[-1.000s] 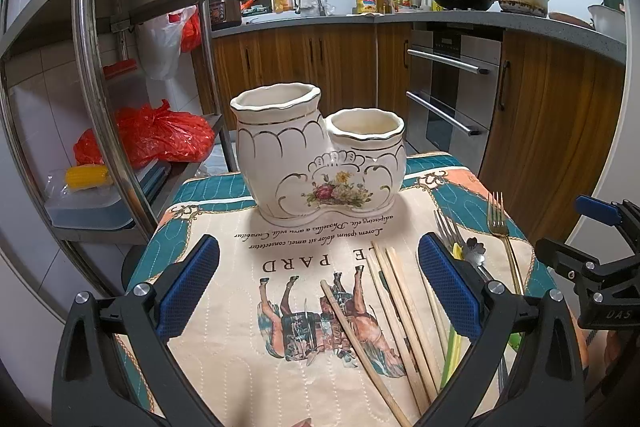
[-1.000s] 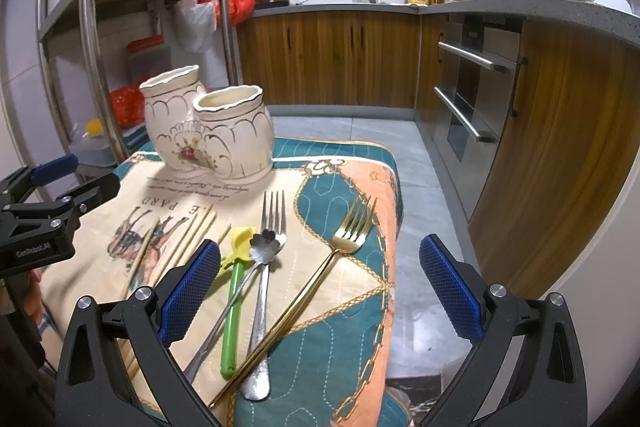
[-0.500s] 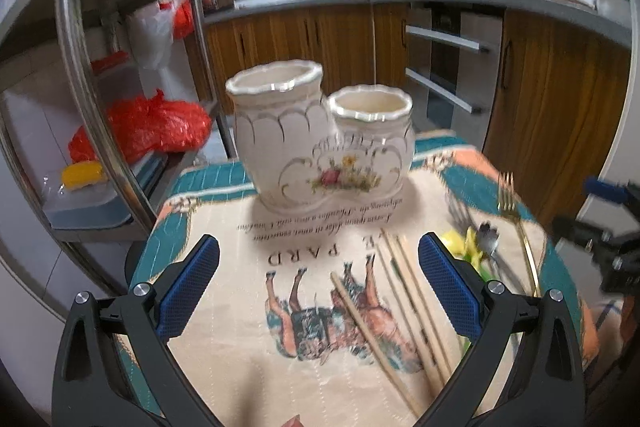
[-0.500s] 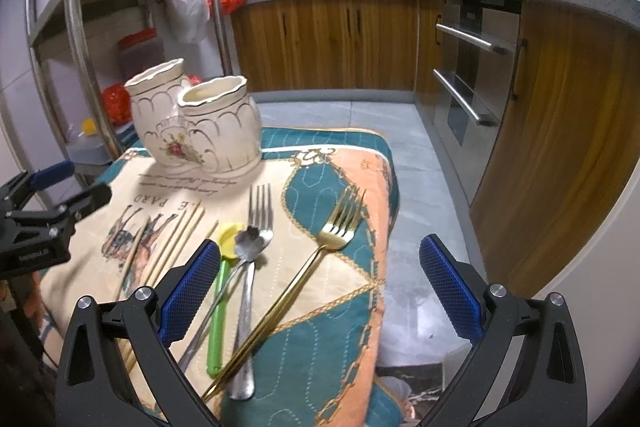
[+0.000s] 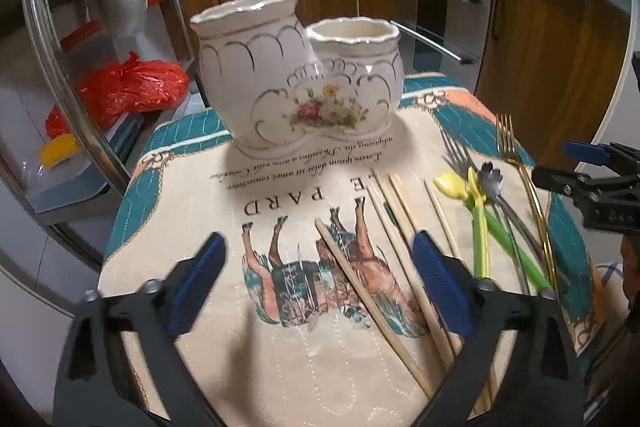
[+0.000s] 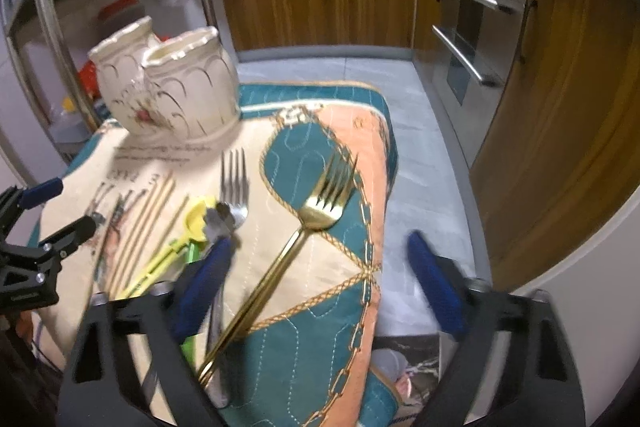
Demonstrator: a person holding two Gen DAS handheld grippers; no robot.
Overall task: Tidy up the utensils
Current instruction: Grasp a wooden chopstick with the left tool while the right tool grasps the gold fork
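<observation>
Utensil holder (image 5: 296, 87): glazed cream ceramic, two joined round pots with scalloped rims, gilt arcs and a painted flower spray; upright at the far end of the bench, both pots look empty. Bench covered by a quilted cloth (image 5: 224, 195), cream centre with a horse print and lettering, teal and salmon border with a gold chain pattern.

Loose on the cloth: pale wooden chopsticks (image 5: 384, 247), thin and straight, roughly parallel with one lying askew. Beside them a green-handled spoon with a yellow tulip-shaped bowl (image 5: 472, 211), a silver fork (image 6: 234, 183), and a polished gold fork (image 6: 304, 239) lying diagonally near the right edge.

Surroundings: steel rack (image 5: 44, 39) to the left with red plastic bags; wood-fronted cabinets and an oven behind.

Left tongs (image 5: 316, 283): blue-padded jaws wide, just been closing somewhat, hovering over the chopsticks, gripping nothing. Right tongs (image 6: 320, 283): jaws well apart, also just been closing, straddling the gold fork's handle, pads not on it.
</observation>
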